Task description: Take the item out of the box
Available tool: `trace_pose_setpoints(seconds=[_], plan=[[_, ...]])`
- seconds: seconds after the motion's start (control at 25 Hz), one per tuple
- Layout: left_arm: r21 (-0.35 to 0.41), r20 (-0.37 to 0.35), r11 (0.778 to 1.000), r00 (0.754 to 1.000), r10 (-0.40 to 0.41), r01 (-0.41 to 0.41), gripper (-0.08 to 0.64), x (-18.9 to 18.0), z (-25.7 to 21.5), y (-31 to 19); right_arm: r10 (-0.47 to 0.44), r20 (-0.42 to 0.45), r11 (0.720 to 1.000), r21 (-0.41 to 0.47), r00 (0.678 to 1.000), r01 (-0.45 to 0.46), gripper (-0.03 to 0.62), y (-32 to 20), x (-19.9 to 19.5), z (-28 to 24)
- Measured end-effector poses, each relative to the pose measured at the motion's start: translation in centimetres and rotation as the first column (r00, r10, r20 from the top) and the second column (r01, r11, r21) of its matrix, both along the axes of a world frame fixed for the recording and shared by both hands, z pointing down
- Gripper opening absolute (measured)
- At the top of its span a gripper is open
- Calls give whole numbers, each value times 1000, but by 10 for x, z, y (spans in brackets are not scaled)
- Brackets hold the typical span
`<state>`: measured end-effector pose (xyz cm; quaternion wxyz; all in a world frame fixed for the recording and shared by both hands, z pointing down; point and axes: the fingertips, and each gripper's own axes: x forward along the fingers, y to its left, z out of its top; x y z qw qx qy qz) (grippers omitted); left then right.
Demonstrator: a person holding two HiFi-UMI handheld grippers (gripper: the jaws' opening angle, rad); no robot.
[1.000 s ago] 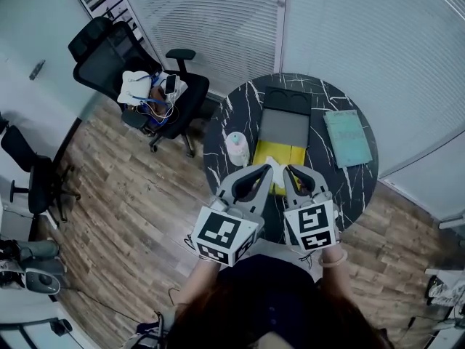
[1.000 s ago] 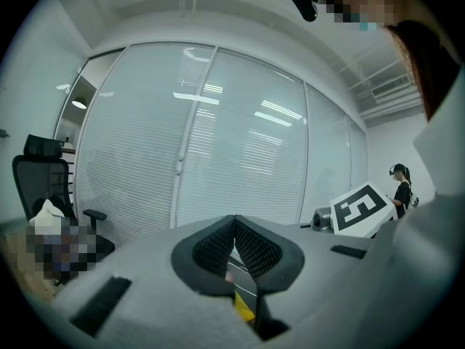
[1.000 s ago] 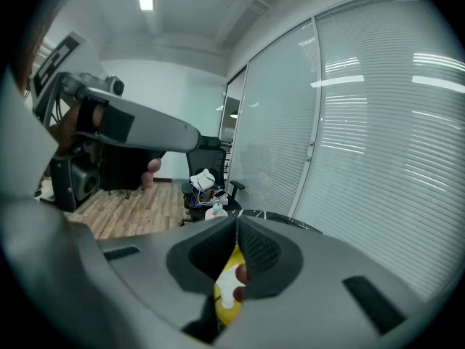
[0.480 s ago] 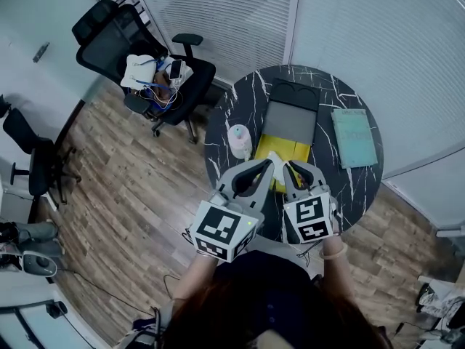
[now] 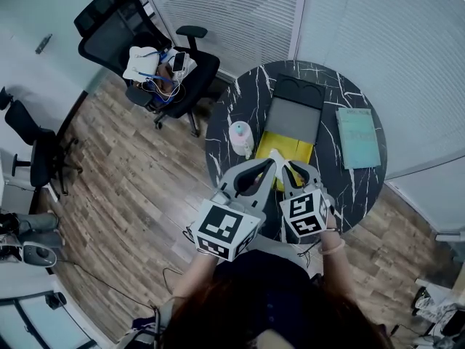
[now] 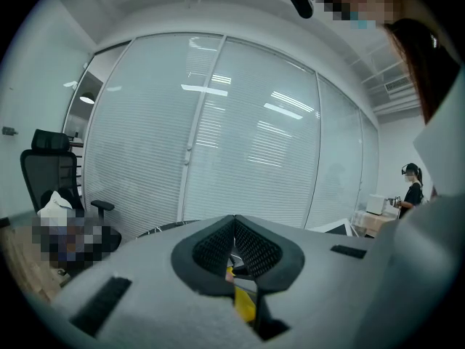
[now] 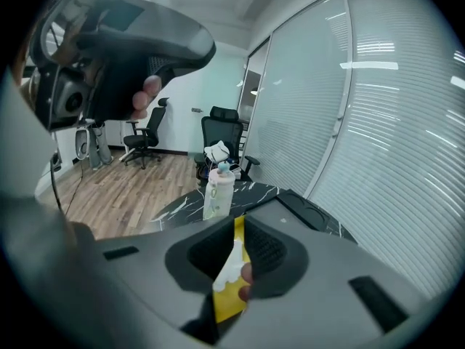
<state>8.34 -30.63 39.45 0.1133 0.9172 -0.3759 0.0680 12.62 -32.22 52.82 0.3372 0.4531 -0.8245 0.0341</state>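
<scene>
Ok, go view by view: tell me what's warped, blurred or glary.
Head view: evenly lit, the blinds bowed by the wide lens. Left gripper view: black fisheye corners, ceiling lights reflected as bright streaks on the glass wall. Right gripper view: the yellow packet in the right tongs is soft, the bottle crisper.

The table (image 5: 347, 192) is glossy black stone veined white; the floor (image 5: 123, 173), left of frame, is matt wood plank. The fingers (image 7: 267, 251) are lined in ribbed black rubber; the yellow packet (image 7: 228, 286) looks smooth.
</scene>
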Motion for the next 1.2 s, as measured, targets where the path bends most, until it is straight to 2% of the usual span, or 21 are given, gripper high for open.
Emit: trace_pose_setpoints(seconds=[0.12,0.16,0.2,1.2], plan=[[-3,5,1000,1000,0,0,26,1,2,0,-3,-4,1000,-15,1000,3,42,-1,-1,9],[-5,7,1000,1000,2,-2,26,2,3,0,-4,-6,1000,-21,1000,4,79,-1,-1,13],[-6,9,1000,1000,4,-4,26,3,4,1,-6,-8,1000,-25,1000,6,83,-2,-1,16],[-37,47,999,999,3,-1,26,8,21,5,-68,-60,987,-151,996,58,104,-14,-10,101]])
